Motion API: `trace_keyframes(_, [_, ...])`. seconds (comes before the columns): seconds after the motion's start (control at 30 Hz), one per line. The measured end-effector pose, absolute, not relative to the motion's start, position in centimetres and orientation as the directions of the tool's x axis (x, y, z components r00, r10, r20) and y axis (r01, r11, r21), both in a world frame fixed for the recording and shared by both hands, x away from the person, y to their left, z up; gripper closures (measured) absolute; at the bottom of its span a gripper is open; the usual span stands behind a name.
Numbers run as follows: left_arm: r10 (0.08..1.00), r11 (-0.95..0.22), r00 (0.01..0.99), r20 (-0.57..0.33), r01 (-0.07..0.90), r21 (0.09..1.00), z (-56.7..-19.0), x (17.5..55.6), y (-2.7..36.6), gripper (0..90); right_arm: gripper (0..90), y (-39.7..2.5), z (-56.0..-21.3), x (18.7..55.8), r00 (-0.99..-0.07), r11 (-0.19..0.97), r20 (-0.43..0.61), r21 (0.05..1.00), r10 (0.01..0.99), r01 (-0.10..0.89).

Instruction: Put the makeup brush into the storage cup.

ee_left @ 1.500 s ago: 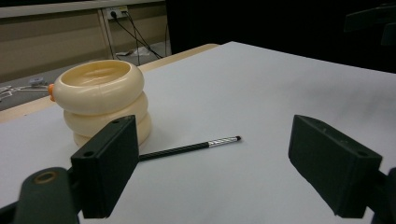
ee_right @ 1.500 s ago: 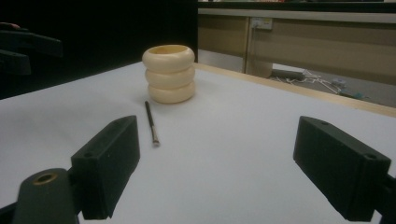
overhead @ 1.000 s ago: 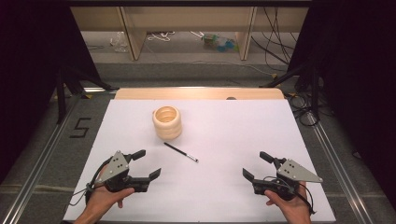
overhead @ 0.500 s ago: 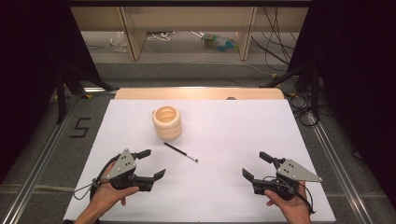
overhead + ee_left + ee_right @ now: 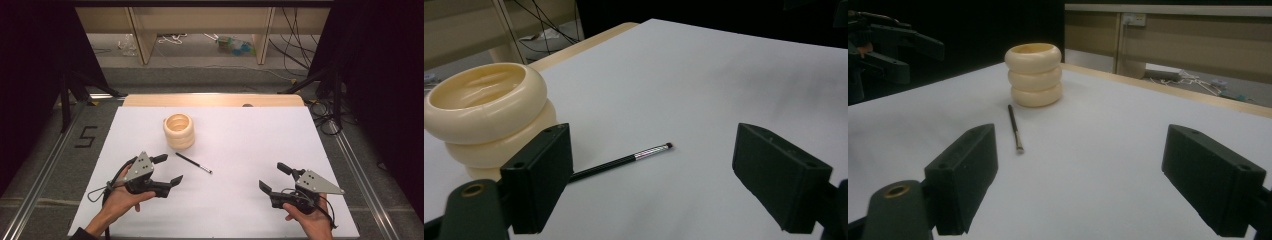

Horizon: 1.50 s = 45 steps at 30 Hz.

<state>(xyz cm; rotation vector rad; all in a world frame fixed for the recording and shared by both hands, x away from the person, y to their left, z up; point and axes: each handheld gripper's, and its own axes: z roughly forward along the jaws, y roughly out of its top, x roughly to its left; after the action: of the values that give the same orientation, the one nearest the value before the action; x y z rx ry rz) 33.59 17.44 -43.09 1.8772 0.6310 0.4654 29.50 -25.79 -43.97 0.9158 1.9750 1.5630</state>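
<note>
A cream ribbed holder made of three stacked rings stands upright on the white table sheet, left of centre. A thin black pen lies flat just in front of it, slanting toward the right. My left gripper hovers open close to the pen's near-left side; in the left gripper view the pen lies between its spread jaws, with the holder to the left. My right gripper stands open at the front right, nothing between its jaws. Its view shows the holder and pen farther off.
A wooden strip borders the sheet's far edge. Metal rails run along both sides of the table. Cables and small clutter lie on the floor beyond, under a shelf unit.
My left gripper has moved forward and right, closer to the pen. The right gripper has stayed nearly still.
</note>
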Motion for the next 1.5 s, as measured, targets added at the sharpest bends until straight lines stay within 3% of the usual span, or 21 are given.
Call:
trace_keyframes(0.37, [0.608,-0.331,0.793,0.021,0.230,0.915,-43.0,35.3,16.9,16.9,15.9,-25.7,-44.0,29.5,-0.676,0.136,0.054,0.965,0.735,0.225])
trace_keyframes(1.5, [0.471,-0.591,0.877,0.097,0.233,0.772,-43.6,40.4,13.4,16.9,16.0,-25.6,-44.1,29.6,-0.689,0.133,0.066,0.963,0.722,0.232])
